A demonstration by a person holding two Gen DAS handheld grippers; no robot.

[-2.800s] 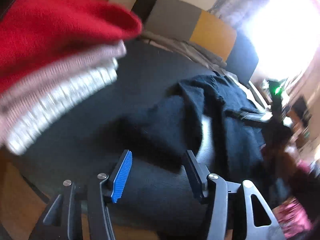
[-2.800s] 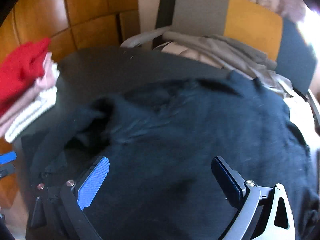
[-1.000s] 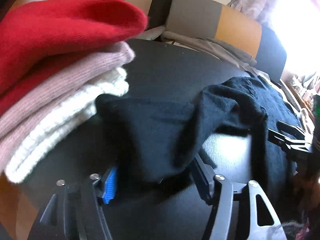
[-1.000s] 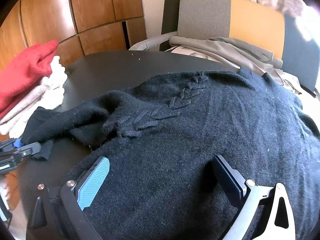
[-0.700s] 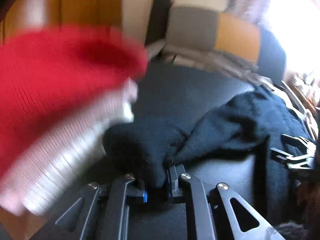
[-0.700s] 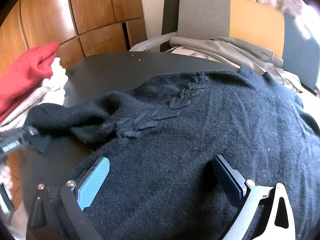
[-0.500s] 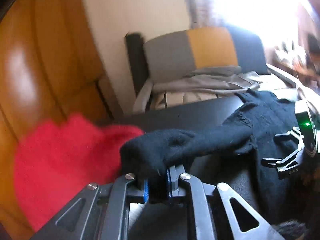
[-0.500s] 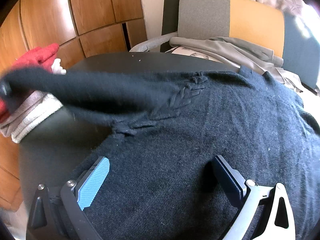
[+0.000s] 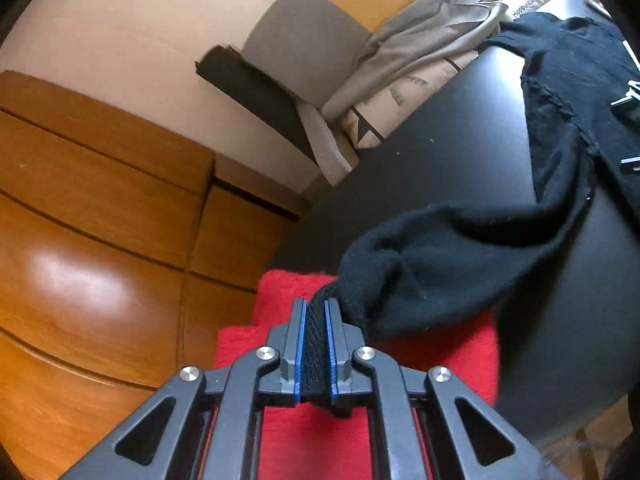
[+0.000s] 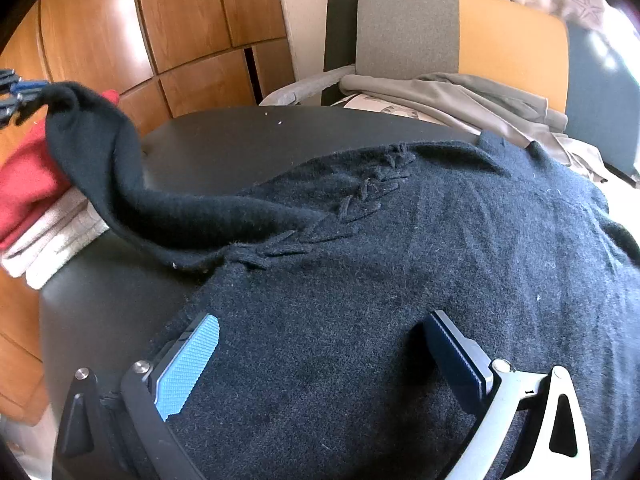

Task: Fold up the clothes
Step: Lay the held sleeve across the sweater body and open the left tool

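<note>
A black knitted sweater (image 10: 420,240) lies spread over a round black table (image 10: 224,144). Its left sleeve (image 9: 440,264) is lifted off the table, and my left gripper (image 9: 314,340) is shut on the sleeve's cuff, above a red folded garment (image 9: 440,352). In the right wrist view that sleeve (image 10: 112,168) rises toward the left gripper (image 10: 24,92) at the far left edge. My right gripper (image 10: 320,356) is open and rests low over the sweater's body, its fingers wide apart with only flat knit between them.
A stack of folded clothes (image 10: 44,216), red on top of beige and white, sits at the table's left edge. Behind the table stands a grey and orange chair (image 10: 460,40) draped with grey clothes (image 10: 448,96). Wooden cabinets (image 10: 168,32) fill the back left.
My left gripper shut on the sleeve cuff, then rose and rolled, pulling the sleeve up over the folded stack. The right gripper has stayed in place, open on the sweater.
</note>
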